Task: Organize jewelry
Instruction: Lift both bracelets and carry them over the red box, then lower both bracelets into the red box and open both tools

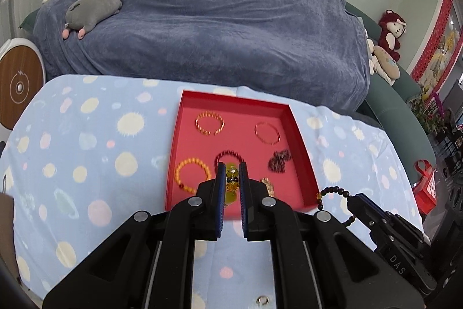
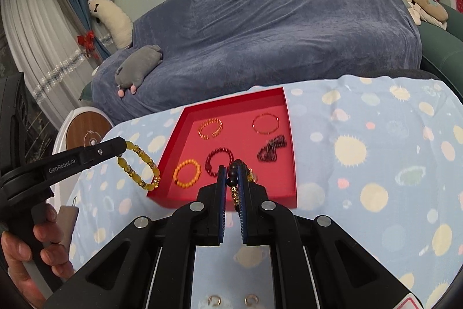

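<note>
Bracelets are in both my claws, so the step in hand is carrying them to the red tray (image 1: 301, 135), which lies in the middle of both views. My left claw (image 1: 231, 178) is pinching the yellow bracelet (image 2: 139, 167); in the right view it hangs as an oval loop at the left, its long axis slanting down toward the tray's near left corner. My right claw (image 2: 231, 178) is pinching the dark bead bracelet (image 1: 332, 193), low right in the left view. Next, I think, each needs a free spot between the five bracelets already inside.
</note>
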Available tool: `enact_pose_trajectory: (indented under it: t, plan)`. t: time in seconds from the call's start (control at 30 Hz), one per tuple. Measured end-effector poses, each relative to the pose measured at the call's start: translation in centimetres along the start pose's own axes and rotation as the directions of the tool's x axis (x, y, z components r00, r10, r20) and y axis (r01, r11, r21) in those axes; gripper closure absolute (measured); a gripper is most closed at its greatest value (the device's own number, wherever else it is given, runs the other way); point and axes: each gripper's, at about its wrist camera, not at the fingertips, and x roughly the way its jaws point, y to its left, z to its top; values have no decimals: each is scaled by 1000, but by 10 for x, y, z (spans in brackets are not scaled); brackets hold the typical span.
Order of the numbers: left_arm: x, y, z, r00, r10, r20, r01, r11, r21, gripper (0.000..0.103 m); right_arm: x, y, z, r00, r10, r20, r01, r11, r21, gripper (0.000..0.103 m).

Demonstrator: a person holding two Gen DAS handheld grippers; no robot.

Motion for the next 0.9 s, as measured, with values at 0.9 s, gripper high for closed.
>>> enact_pose_trajectory:
  t: [0.9]
  plan:
    - [110,22,43,997,36,-73,-40,998,-52,94,112,-8,43,998,-32,-55,30,999,-33,95]
